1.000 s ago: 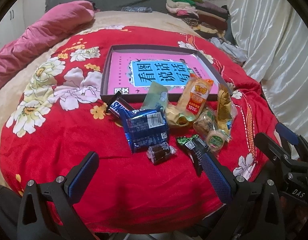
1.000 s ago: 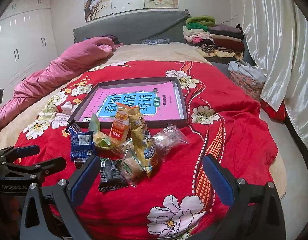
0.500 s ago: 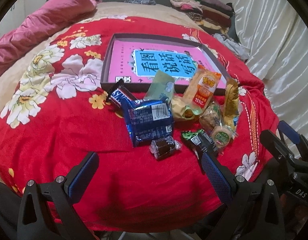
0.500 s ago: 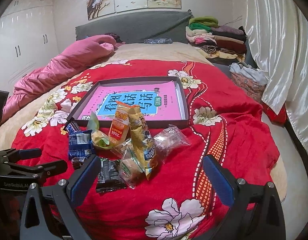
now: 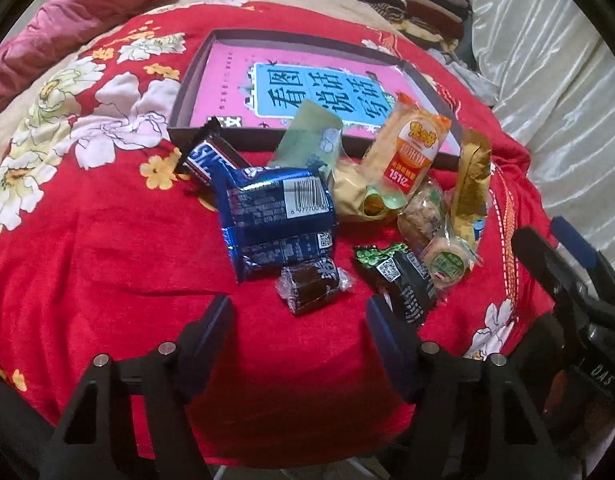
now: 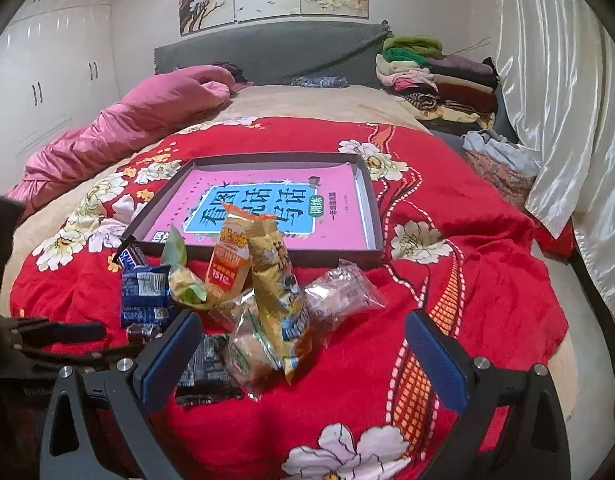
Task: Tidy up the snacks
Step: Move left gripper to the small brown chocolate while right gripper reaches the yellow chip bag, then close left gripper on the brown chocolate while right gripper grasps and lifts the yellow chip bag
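Observation:
A heap of wrapped snacks lies on the red flowered blanket point(image 5: 87, 248), in front of a dark tray point(image 5: 187, 92) holding a pink book. The heap includes a blue packet point(image 5: 271, 216), a Snickers bar point(image 5: 207, 156), an orange packet point(image 5: 411, 152), a gold packet point(image 5: 471, 176) and a black-green packet point(image 5: 403, 280). A small dark candy point(image 5: 311, 286) lies between the tips of my left gripper point(image 5: 297, 316). Its jaws are closing and a gap remains on each side. My right gripper point(image 6: 303, 344) stands open over the near right side of the heap, close to the yellow packet point(image 6: 275, 292).
A pink duvet point(image 6: 119, 128) lies at the far left of the bed. Folded clothes point(image 6: 439, 76) are stacked at the far right, and a white curtain point(image 6: 559, 100) hangs along the right side. The blanket's near edge falls away just under both grippers.
My left gripper has sunk closer to the snacks and its jaws have narrowed around the small dark candy. The right gripper has edged slightly toward the heap, still wide.

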